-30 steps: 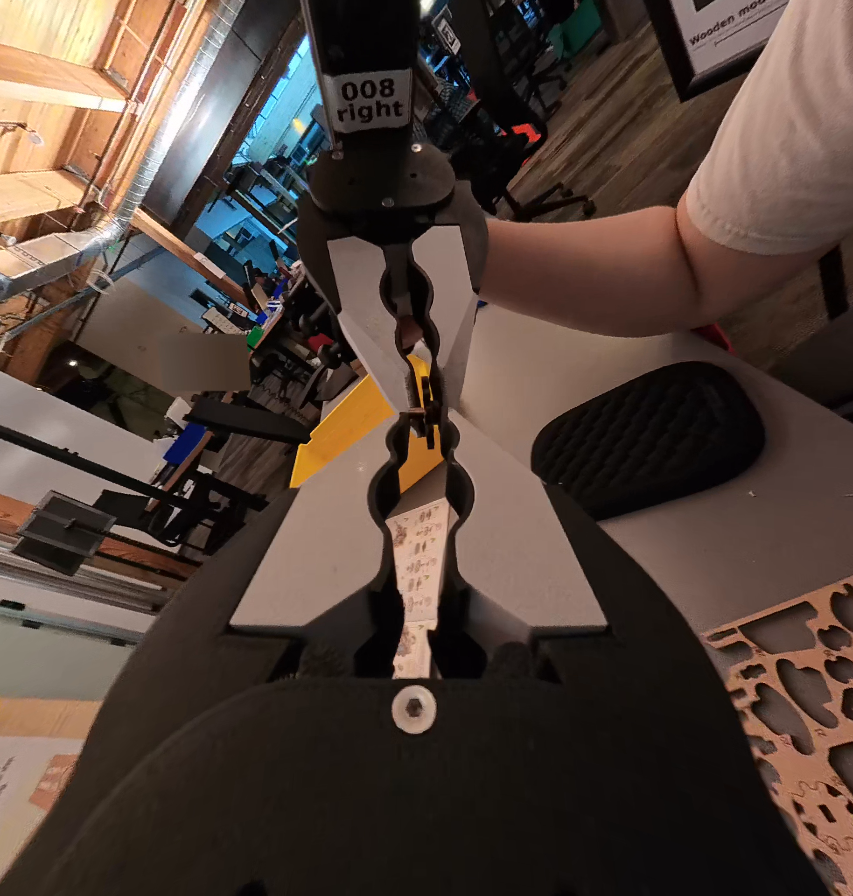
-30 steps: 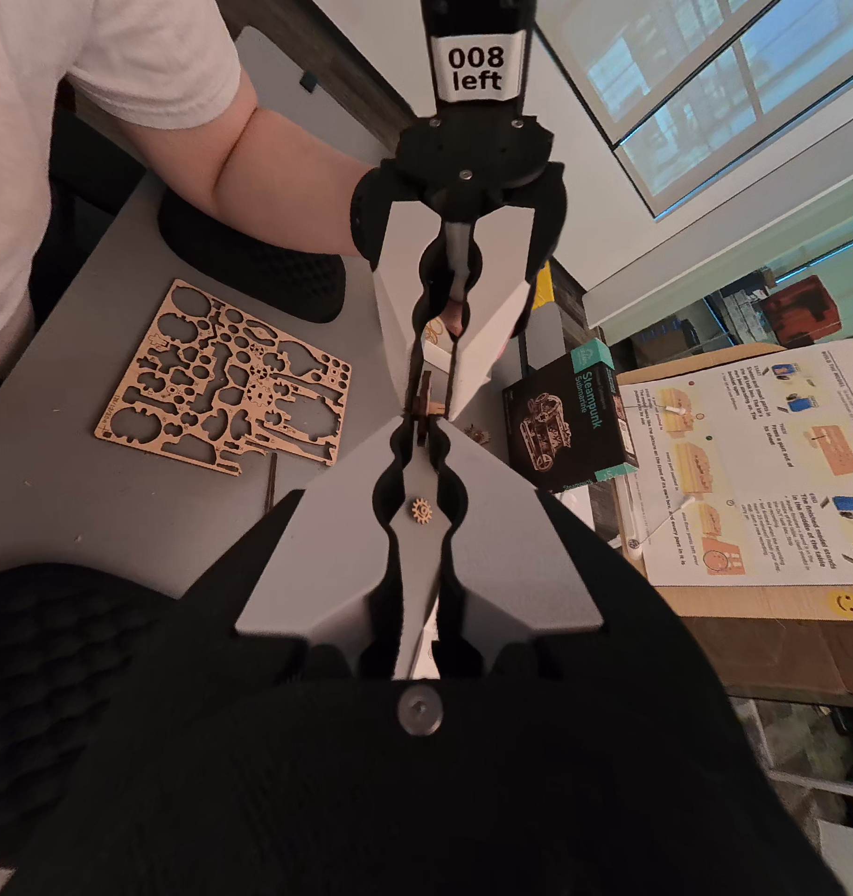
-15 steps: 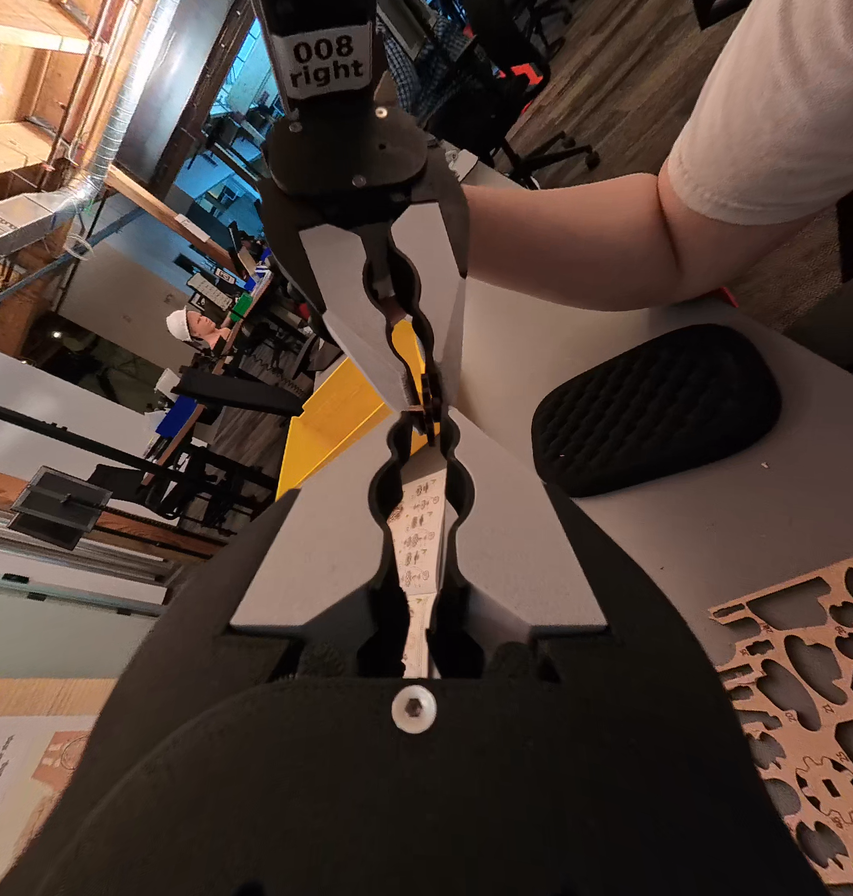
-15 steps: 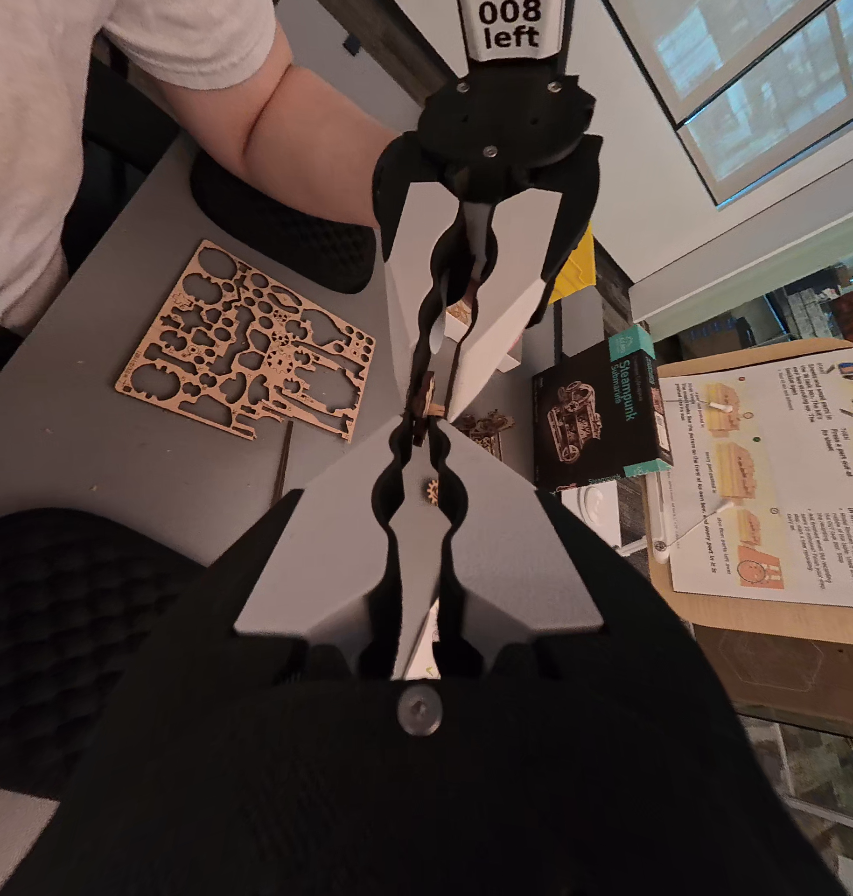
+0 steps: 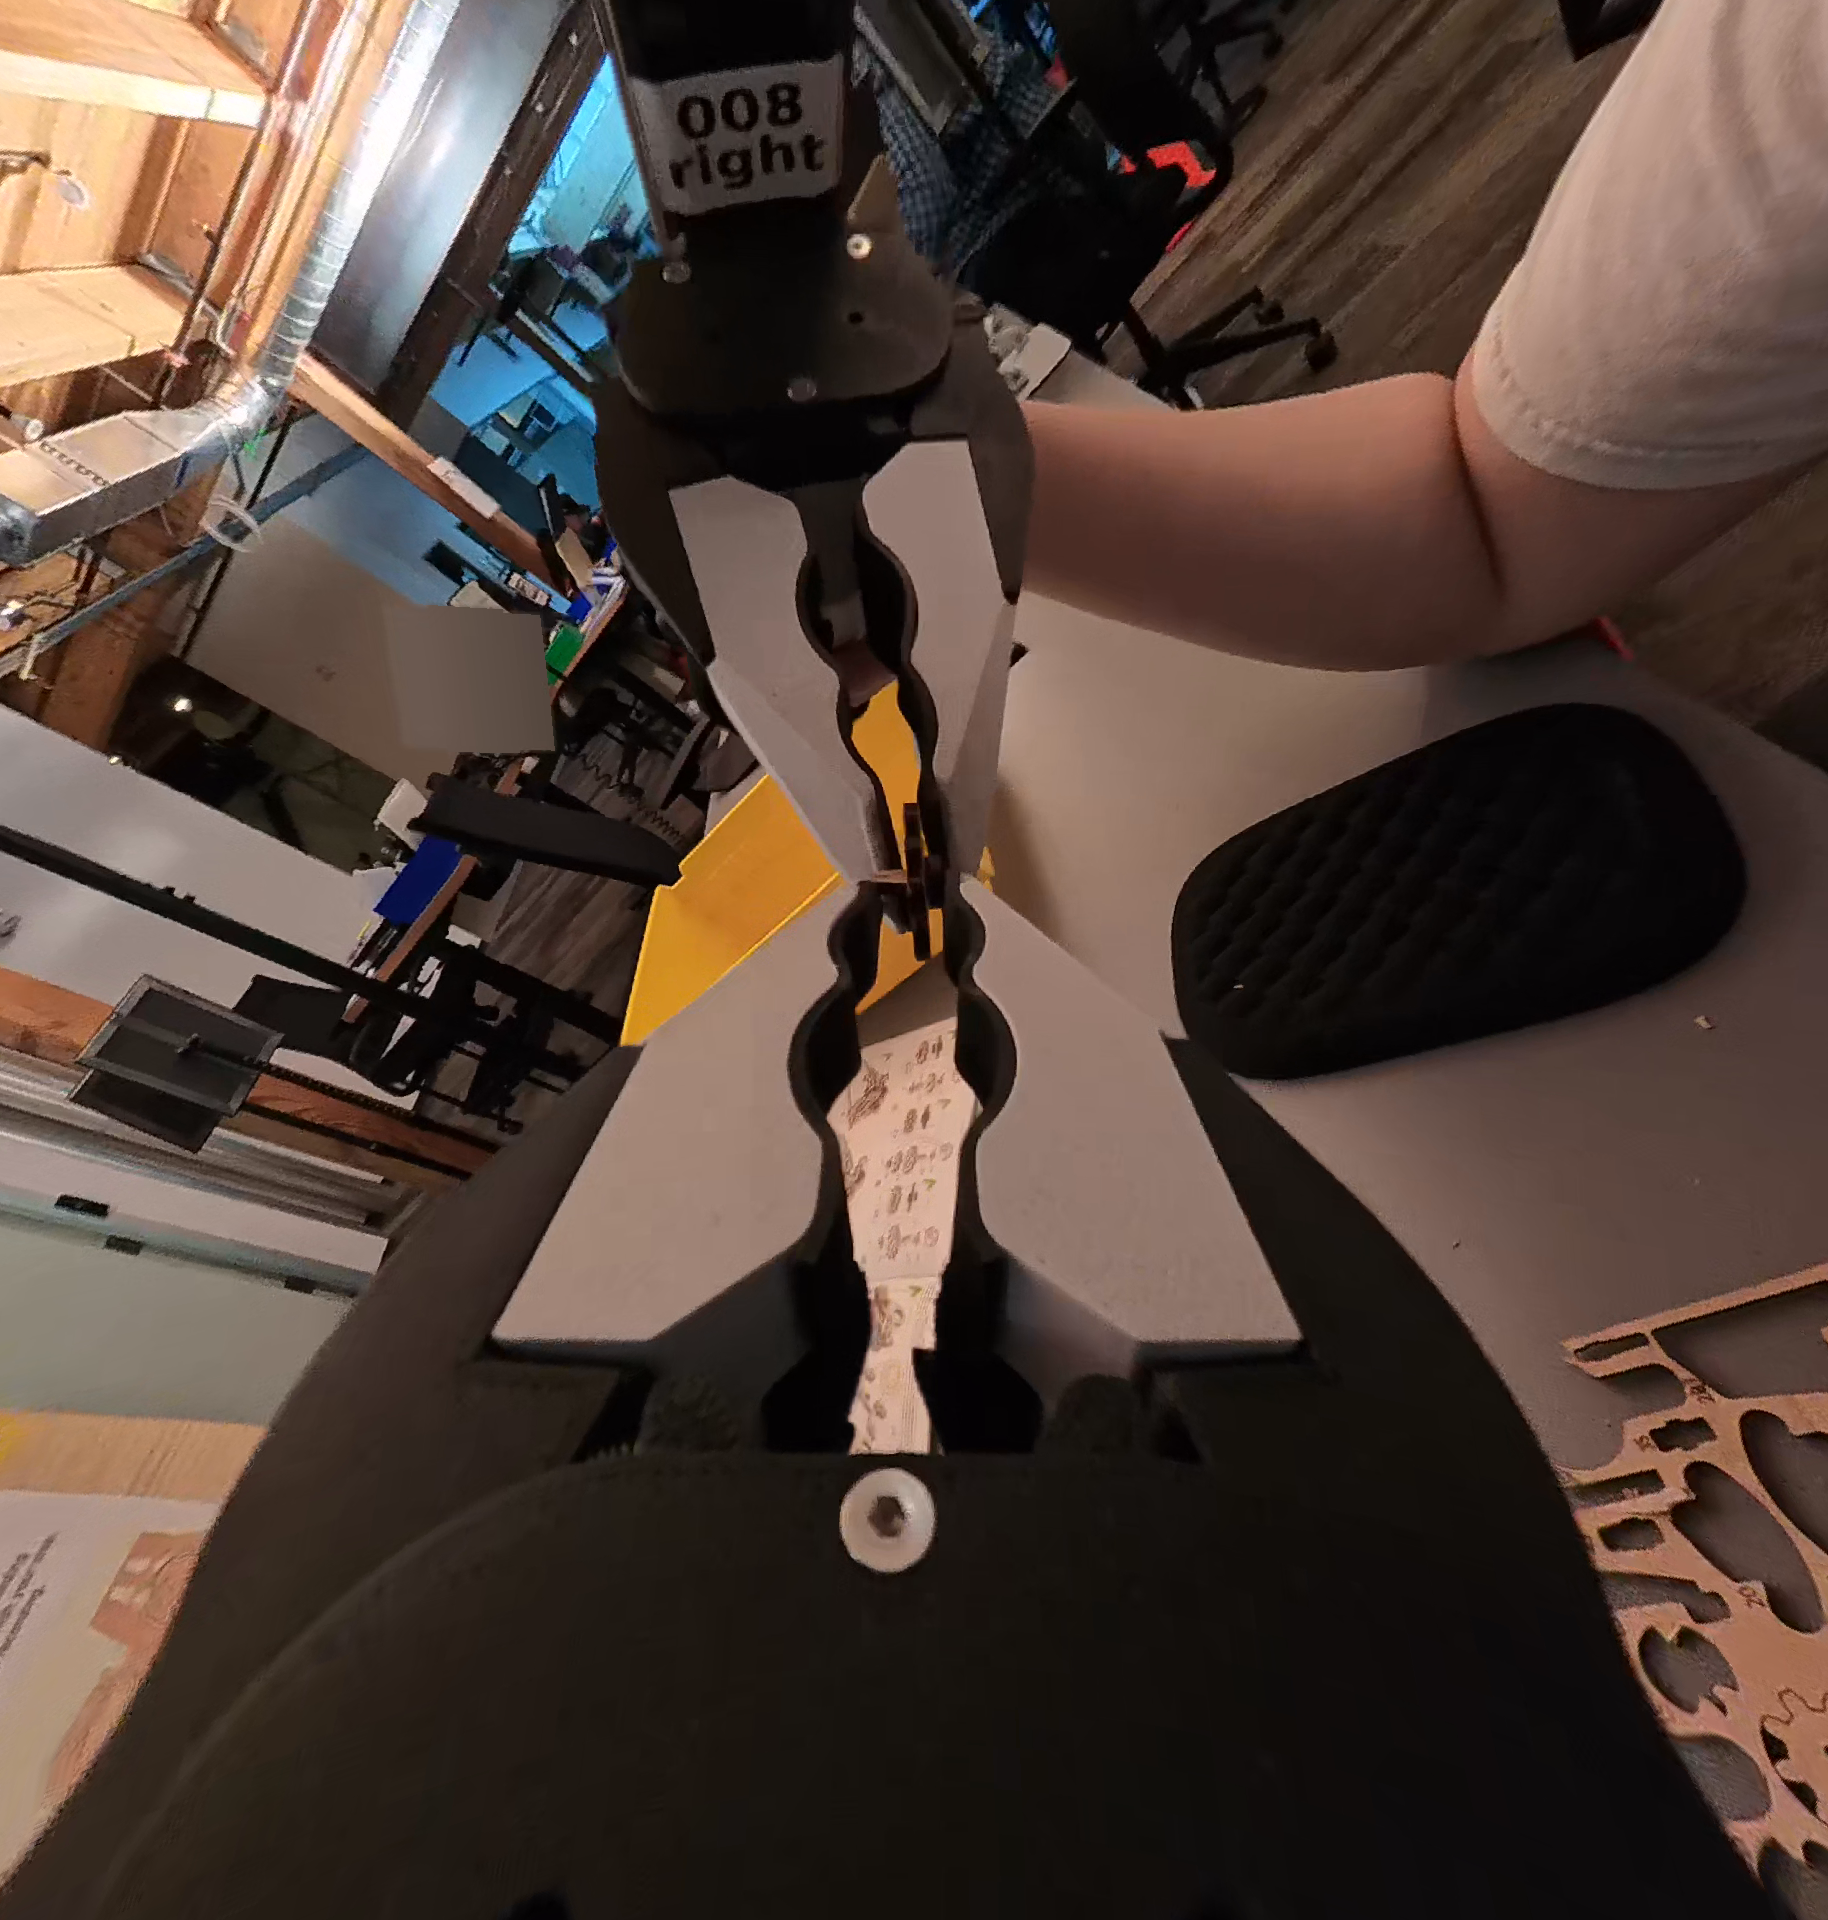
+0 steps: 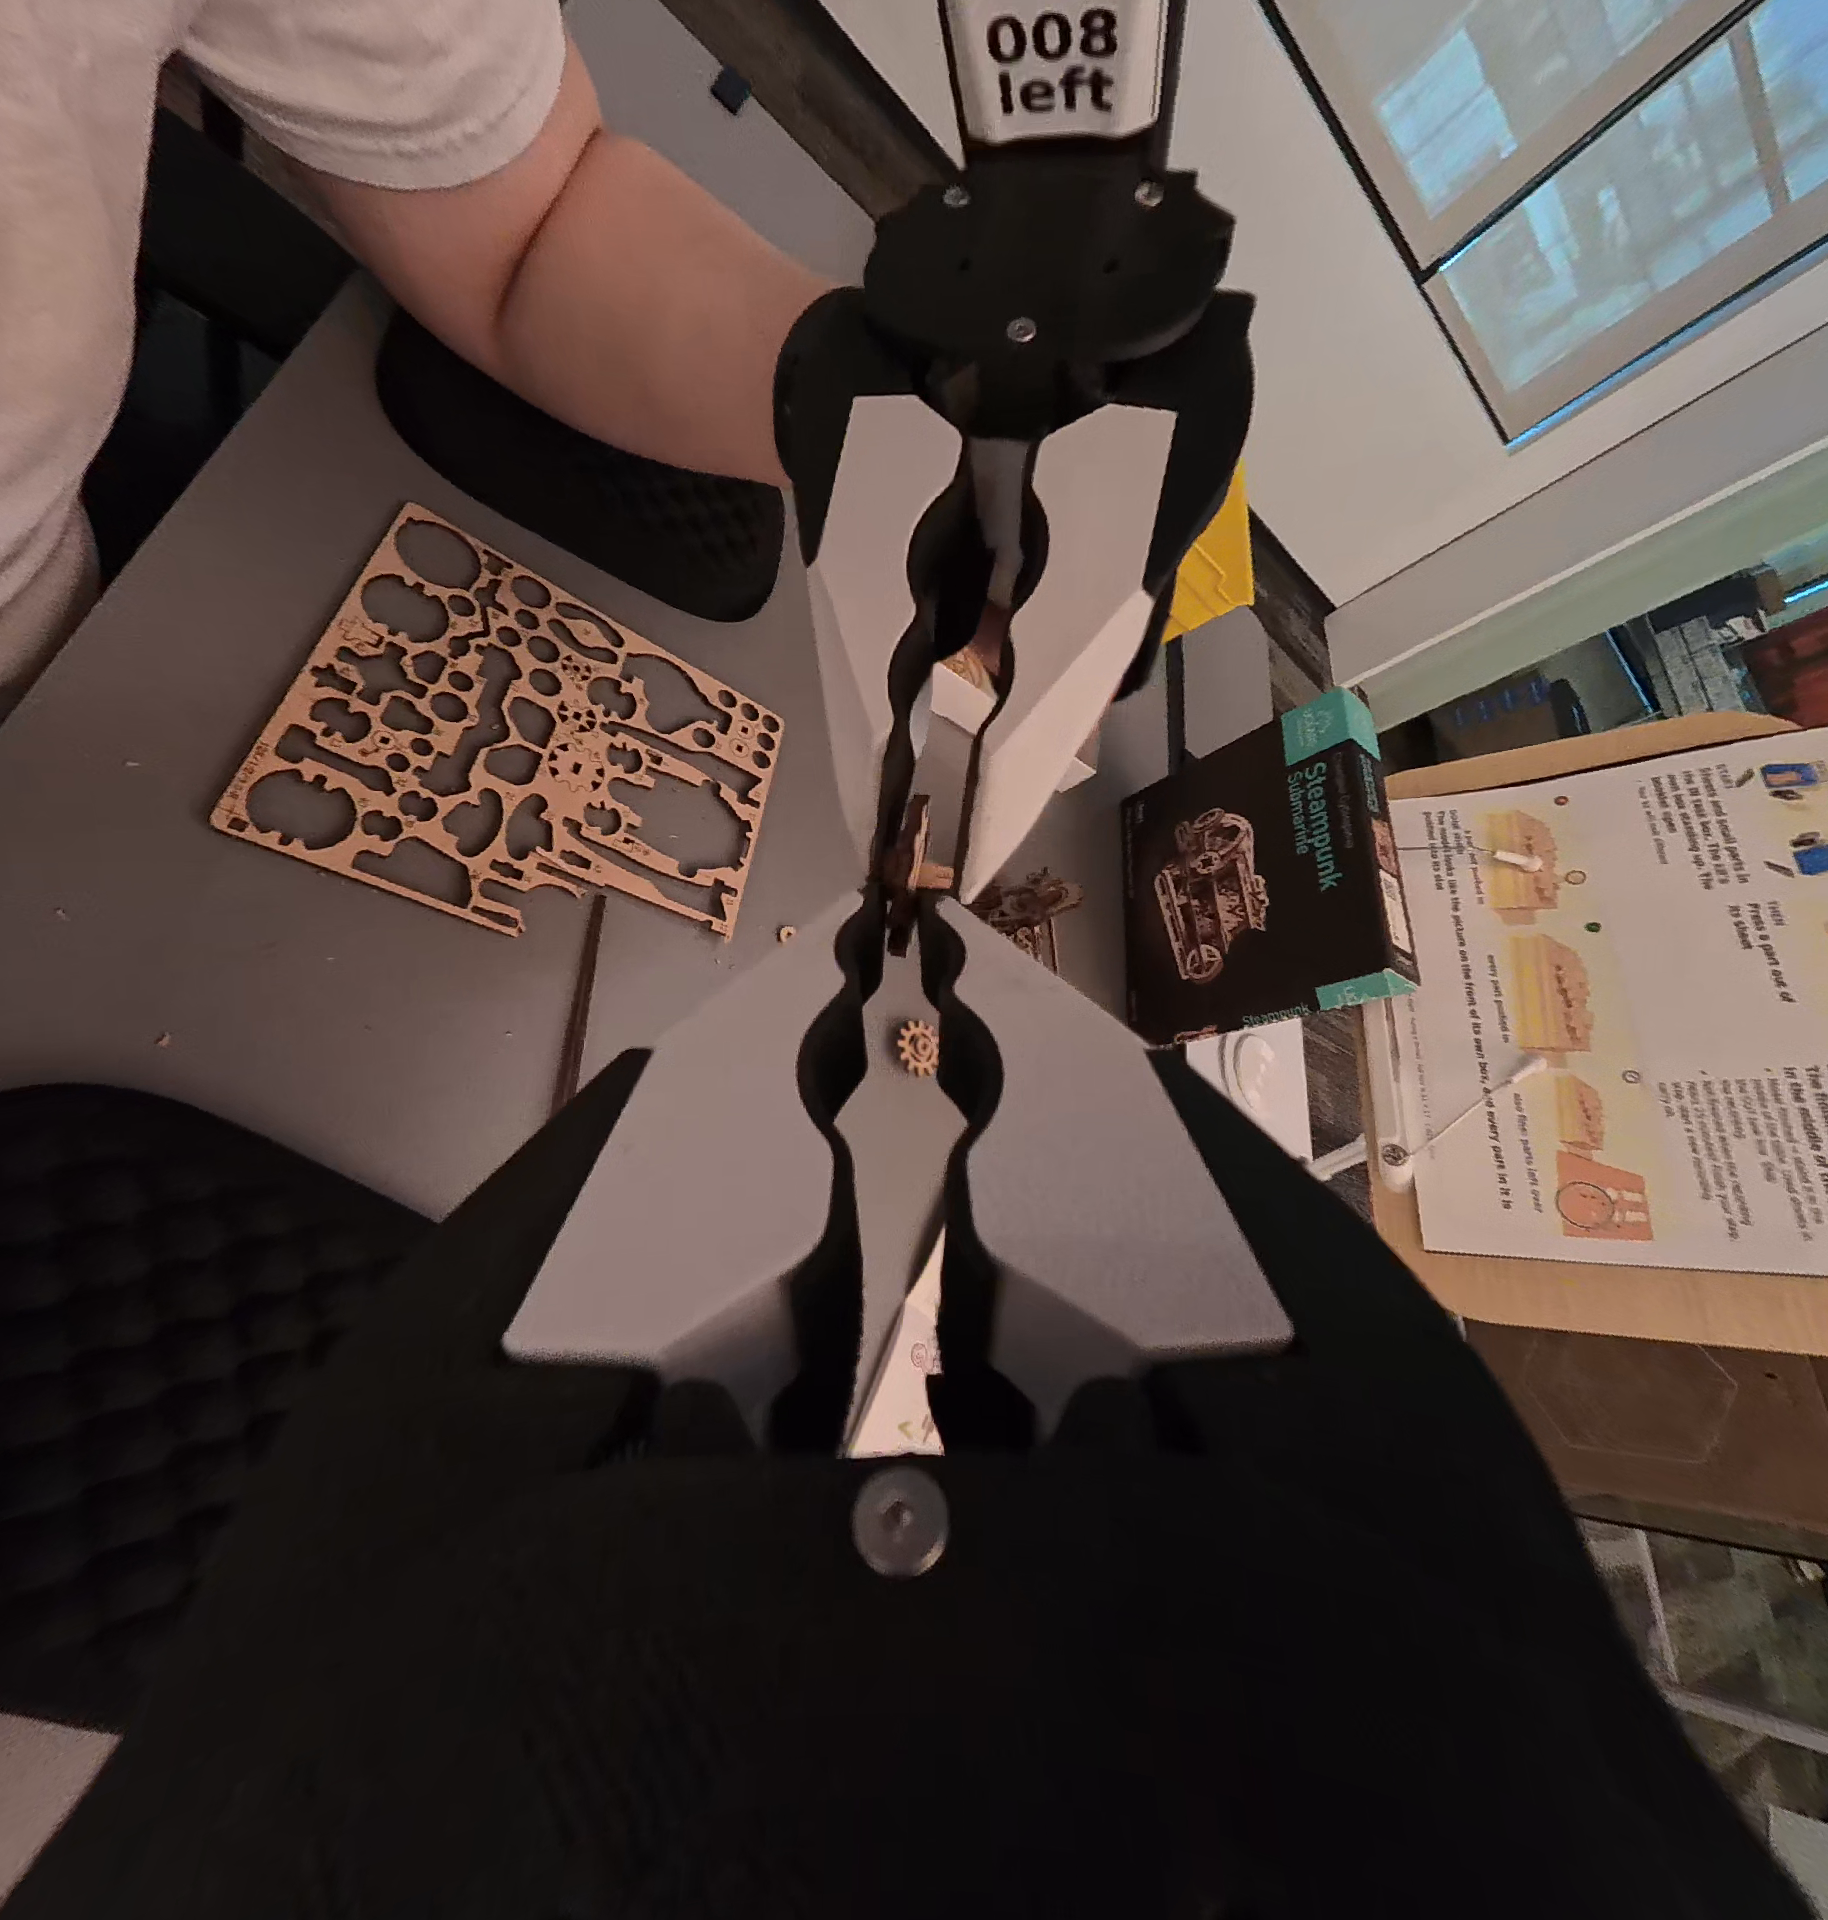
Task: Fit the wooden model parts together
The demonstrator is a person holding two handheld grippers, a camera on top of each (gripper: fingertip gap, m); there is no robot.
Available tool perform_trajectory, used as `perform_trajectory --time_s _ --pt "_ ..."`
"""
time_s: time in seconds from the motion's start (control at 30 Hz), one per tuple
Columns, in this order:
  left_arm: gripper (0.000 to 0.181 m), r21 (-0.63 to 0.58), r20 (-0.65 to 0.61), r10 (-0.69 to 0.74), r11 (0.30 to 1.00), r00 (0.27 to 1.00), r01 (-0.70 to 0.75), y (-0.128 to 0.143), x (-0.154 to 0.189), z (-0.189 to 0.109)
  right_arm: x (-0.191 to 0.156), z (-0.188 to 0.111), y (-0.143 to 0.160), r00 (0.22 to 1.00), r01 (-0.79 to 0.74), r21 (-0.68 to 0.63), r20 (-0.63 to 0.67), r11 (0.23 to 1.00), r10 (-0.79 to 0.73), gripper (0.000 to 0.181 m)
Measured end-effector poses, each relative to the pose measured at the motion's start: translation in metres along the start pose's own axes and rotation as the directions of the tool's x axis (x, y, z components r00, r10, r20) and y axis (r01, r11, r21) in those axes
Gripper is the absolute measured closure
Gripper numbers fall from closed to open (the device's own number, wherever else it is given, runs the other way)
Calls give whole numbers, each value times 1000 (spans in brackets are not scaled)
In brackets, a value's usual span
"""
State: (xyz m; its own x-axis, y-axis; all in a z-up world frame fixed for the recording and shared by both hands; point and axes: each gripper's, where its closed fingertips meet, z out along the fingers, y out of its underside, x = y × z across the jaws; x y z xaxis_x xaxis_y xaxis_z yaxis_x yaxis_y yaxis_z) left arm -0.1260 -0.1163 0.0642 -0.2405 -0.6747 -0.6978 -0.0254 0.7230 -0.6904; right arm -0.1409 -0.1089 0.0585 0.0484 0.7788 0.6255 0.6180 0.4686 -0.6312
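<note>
Both grippers meet tip to tip above grey table (image 6: 266, 997). Left gripper (image 5: 905, 914) clamped on small wooden part (image 6: 915, 831). Right gripper (image 6: 894, 920) pinching dark wooden piece (image 5: 922, 862) — two bits touching (joint itself too small to judge). Loose gear (image 6: 917, 1044) on table beneath tips; punched-out wooden sheet (image 6: 494, 727) on table beside them.
</note>
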Motion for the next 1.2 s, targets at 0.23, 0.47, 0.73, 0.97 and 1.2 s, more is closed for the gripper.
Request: perform_trajectory --time_s 0.23,0.47,0.73,0.97,1.2 --pt "171 -37 -18 -21 999 1000 21 5 1 2 0 2 5 1000 -3 -9 4 1000 3 178" --pt "171 12 18 -47 999 999 47 4 -5 1 6 0 4 1000 -22 24 -13 999 23 179" --pt "171 -2 6 -31 1000 999 31 8 -4 0 5 3 6 1000 -23 24 -3 999 23 178" --pt "171 -42 -24 -2 999 1000 1 13 1 2 0 7 12 1000 -15 -7 22 1000 15 178" --pt "171 -42 -53 -25 999 998 23 14 6 3 -5 7 13 999 -16 -19 51 1000 17 178"
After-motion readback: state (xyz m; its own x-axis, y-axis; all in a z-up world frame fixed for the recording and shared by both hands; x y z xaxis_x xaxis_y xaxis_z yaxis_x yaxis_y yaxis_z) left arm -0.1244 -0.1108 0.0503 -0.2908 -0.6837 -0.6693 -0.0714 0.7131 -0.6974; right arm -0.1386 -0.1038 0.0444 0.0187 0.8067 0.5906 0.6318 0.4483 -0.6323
